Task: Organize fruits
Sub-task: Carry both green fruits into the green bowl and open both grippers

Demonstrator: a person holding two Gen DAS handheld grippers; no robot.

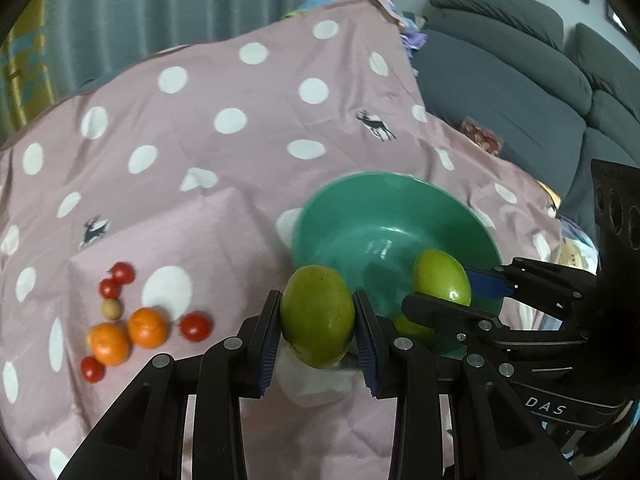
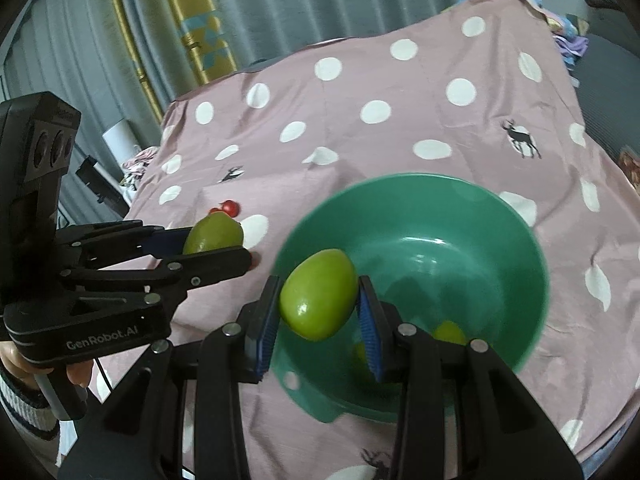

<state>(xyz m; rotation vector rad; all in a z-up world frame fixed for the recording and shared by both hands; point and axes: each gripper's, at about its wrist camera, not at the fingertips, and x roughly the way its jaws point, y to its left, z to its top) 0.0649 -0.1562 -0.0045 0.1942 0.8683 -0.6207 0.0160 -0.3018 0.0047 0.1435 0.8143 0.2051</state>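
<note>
My left gripper (image 1: 316, 328) is shut on a green fruit (image 1: 317, 320), held just left of the green bowl (image 1: 320, 208). My right gripper (image 2: 318, 308) is shut on a second green fruit (image 2: 318, 294) over the bowl's (image 2: 532, 240) left side. Each gripper shows in the other's view: the right one (image 1: 452, 292) with its fruit (image 1: 440, 282) above the bowl, the left one (image 2: 224, 246) with its fruit (image 2: 213, 236) beside the rim. Another green fruit (image 2: 450, 332) lies at the bowl's bottom. On the cloth at the left sit two oranges (image 1: 128, 336) and several cherry tomatoes (image 1: 195, 326).
The table wears a pink cloth with white dots (image 1: 240, 120). A grey sofa (image 1: 500, 80) stands at the right, grey curtains (image 2: 280, 0) behind. A small pale fruit (image 1: 111, 309) lies among the tomatoes. A person's hand (image 2: 76, 372) grips the left tool's handle.
</note>
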